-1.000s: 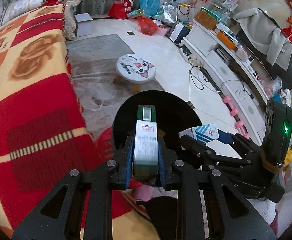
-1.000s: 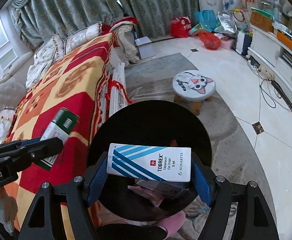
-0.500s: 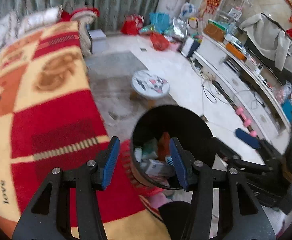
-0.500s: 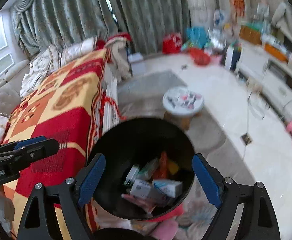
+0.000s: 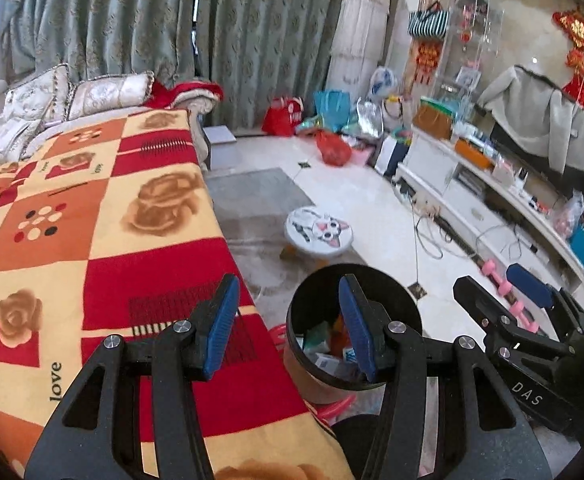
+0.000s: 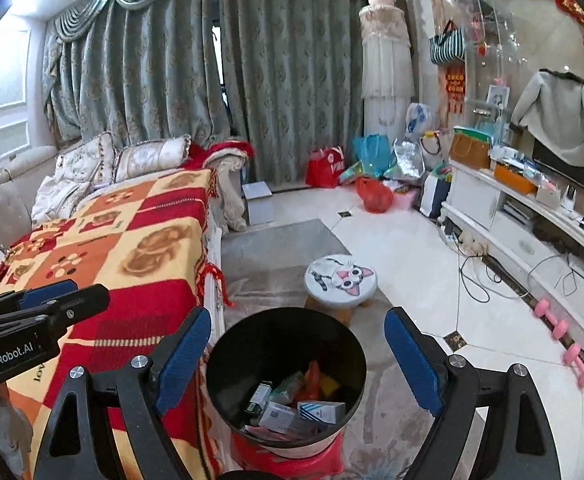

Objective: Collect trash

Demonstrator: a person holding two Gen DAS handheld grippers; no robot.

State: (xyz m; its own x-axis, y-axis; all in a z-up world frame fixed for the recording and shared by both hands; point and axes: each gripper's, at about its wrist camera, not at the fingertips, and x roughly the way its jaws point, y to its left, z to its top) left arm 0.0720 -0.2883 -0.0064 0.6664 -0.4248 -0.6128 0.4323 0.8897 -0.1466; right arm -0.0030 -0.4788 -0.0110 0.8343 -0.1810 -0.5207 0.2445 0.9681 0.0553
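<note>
A black round trash bin (image 6: 236, 344) stands on the floor beside the sofa; it also shows in the left wrist view (image 5: 404, 300). Several small boxes lie inside it, among them a white box with blue stripes (image 6: 321, 411) and a green-topped box (image 6: 261, 394). My right gripper (image 6: 298, 354) is open and empty above the bin. My left gripper (image 5: 288, 320) is open and empty over the bin's left rim and the sofa's edge. The right gripper also shows at the right in the left wrist view (image 5: 496, 292).
A sofa with a red, orange and yellow checked blanket (image 6: 132, 256) lies to the left. A low stool with a cat face (image 6: 340, 280) stands beyond the bin. A white TV cabinet (image 6: 532, 232), pink dumbbells (image 6: 564, 336) and bags (image 6: 372, 194) are at the right and back.
Both grippers opened and dropped their boxes into the bin: the green and white box from the left, the blue-striped box from the right. Both then lifted and tilted up.
</note>
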